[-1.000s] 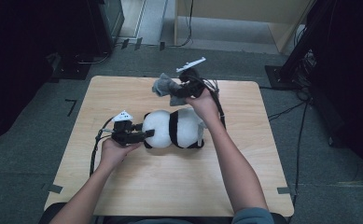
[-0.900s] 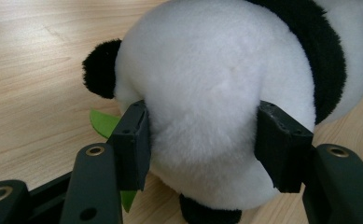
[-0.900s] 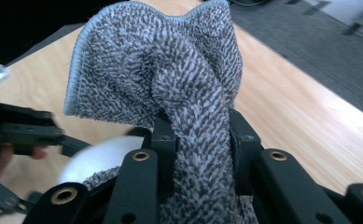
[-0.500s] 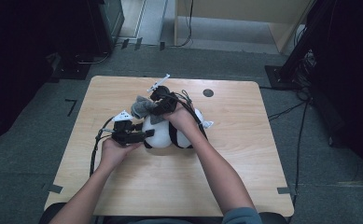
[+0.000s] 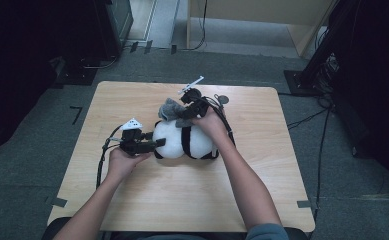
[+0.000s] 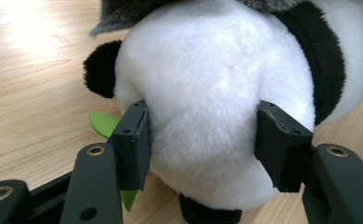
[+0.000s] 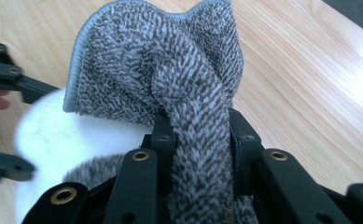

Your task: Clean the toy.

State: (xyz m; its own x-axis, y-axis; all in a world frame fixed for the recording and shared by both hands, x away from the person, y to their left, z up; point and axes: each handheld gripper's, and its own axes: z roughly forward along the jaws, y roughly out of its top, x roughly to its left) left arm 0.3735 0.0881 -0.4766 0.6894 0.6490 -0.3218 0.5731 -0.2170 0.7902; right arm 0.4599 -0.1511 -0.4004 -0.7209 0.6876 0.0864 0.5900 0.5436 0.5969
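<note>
A black-and-white panda plush [image 5: 184, 141] lies on the wooden table [image 5: 132, 210]. My left gripper [image 5: 157, 143] is shut on its white head [image 6: 202, 121], both pads [image 6: 135, 140] pressed into the fur. A green leaf [image 6: 102, 123] pokes out under the plush. My right gripper [image 5: 182, 116] is shut on a bunched grey cloth [image 5: 171, 110] [image 7: 170, 70], which rests on top of the plush near its head. In the right gripper view the cloth folds up between the jaws, with the white plush [image 7: 53, 135] below it.
A small dark round disc [image 5: 222, 99] lies on the table behind the right hand. Cables [image 5: 102, 160] trail from both grippers. Beyond the table's far edge stand dark equipment [image 5: 117, 25] and a wooden cabinet [image 5: 262, 15] on grey carpet.
My right gripper has carried the grey cloth from the back of the table down and left onto the panda plush. The left gripper has kept its hold and not moved.
</note>
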